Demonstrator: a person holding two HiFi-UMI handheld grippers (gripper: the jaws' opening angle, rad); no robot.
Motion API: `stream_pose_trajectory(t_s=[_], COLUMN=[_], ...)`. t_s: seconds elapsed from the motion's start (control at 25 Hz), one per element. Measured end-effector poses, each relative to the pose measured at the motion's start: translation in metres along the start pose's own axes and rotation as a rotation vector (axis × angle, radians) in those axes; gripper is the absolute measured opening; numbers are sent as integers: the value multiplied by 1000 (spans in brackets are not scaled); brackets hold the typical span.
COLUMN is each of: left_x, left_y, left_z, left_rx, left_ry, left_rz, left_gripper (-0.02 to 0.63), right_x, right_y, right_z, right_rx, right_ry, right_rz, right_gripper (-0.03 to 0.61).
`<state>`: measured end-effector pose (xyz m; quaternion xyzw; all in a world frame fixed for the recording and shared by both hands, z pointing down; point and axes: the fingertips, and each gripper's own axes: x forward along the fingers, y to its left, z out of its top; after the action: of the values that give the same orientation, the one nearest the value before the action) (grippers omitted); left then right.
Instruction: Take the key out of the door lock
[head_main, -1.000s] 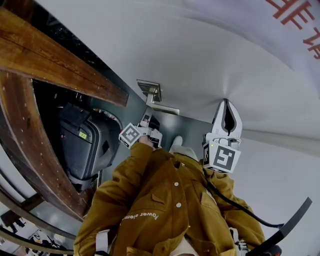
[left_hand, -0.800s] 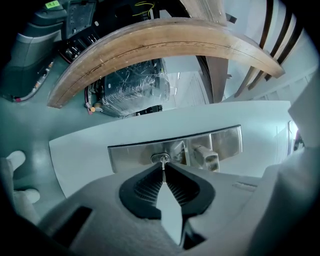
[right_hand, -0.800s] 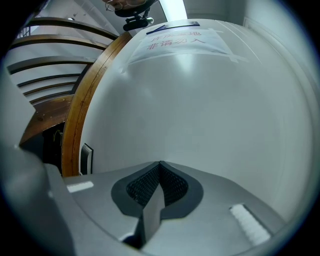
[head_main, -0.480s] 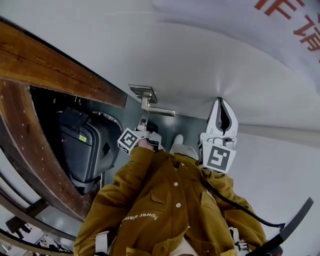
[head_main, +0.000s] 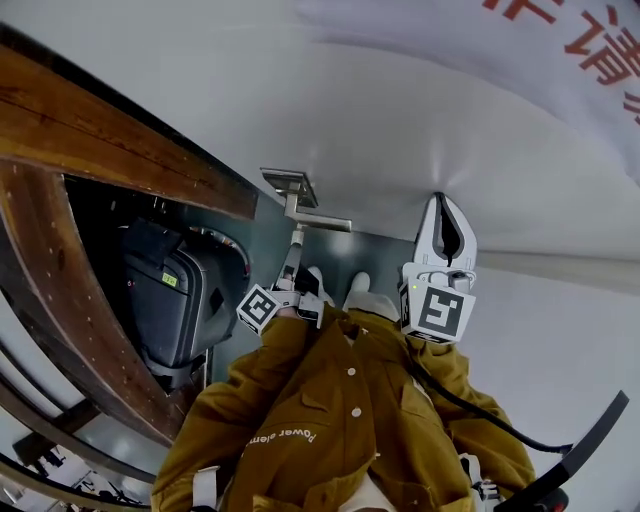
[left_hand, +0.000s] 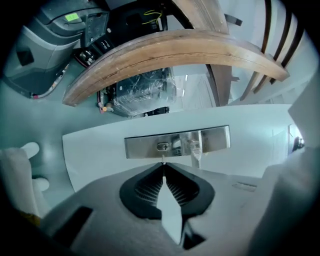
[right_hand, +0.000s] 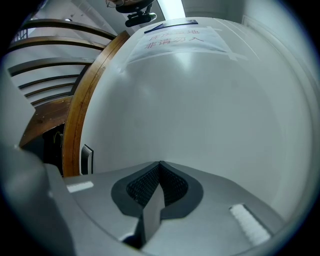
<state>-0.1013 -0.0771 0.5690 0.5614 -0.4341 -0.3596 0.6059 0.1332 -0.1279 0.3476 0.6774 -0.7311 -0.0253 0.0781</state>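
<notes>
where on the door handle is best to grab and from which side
Probably the door handle, on its straight bar, away from the neck at the lock plate. Come square to the door, jaws across the bar: it is slim and stands off the door.

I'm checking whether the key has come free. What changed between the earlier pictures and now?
The left gripper drew back from the lock plate toward the person, jaws closing on a thin sliver at their tips, apparently the key. The right gripper stayed raised and shut, empty; the door handle did not move.
</notes>
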Motion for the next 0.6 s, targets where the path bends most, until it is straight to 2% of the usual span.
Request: stream_pose_trajectory(t_s=[0.16,0.24,0.32,0.4,0.48,0.6], left_x=[-14,-22,-35,-47,-53,-46], left_y=[-40,-55,-64,-78,-111,-167], left_z=[-5,-6,-5,-2,-2,-11], left_rx=[31,57,119,273,494,792], left_ry=[11,13,20,49,86,120], left_rz=[-47,-35,-3,-3,-84,-196], left_gripper=[18,18,18,18,18,18], right_x=[3,6,7,2,-6,-13], right_y=[-3,-4,-7,-8,-4,8], right_z=[-2,-2,0,6,14,27], right_rx=[-8,-11,-16,-16,-2,69], right_ry=[-1,-4,-21,-55,-90,-124], right_rz=[-5,-2,0,1,27,128], right_gripper=[0,0,0,0,0,2])
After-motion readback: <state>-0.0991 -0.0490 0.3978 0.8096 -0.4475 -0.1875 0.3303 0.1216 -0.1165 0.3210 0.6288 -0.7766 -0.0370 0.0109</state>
